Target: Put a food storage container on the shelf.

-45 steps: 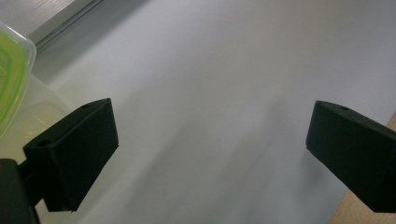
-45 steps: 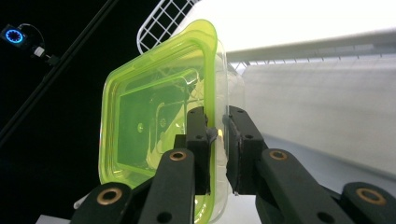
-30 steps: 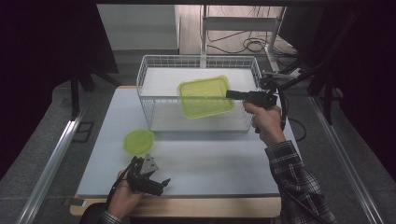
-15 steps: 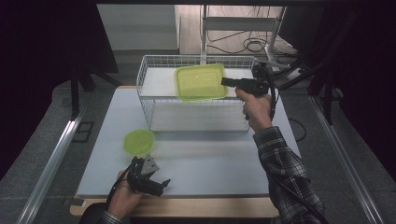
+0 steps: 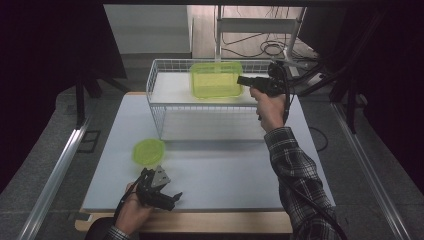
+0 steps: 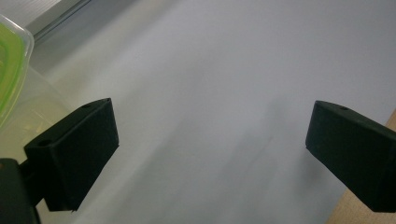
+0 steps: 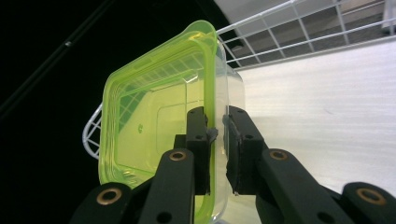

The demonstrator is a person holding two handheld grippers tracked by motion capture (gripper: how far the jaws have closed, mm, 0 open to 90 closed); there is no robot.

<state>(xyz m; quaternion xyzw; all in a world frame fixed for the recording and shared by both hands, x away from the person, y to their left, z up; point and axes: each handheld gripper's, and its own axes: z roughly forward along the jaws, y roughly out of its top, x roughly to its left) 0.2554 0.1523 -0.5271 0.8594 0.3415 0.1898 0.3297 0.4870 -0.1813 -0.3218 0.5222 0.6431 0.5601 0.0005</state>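
While the right gripper (image 5: pixel 243 80) held the green container (image 5: pixel 216 79) over the wire basket (image 5: pixel 200 122) in the upper centre of the high view, its jaws were closed narrowly on one wall, near the rim. The right gripper view showed the container (image 7: pixel 159 121) tipped on edge, pinched between the two pads, with the basket's mesh (image 7: pixel 299 28) behind it at upper right. The left gripper (image 5: pixel 159 192) rested low at the bottom left of the high view, jaws wide apart and holding nothing, near the round green lid (image 5: pixel 148 151) lying on the desk (image 5: pixel 235 170).

Risk noted: the grip took a thin, flexible plastic wall at one point only. In my judgement the container could pivot or slip from the pads if swung or lowered quickly. A tilted descent could catch its corner on the basket's rim wires, wedging it or knocking it loose. Releasing from height could let it bounce or land on its side.
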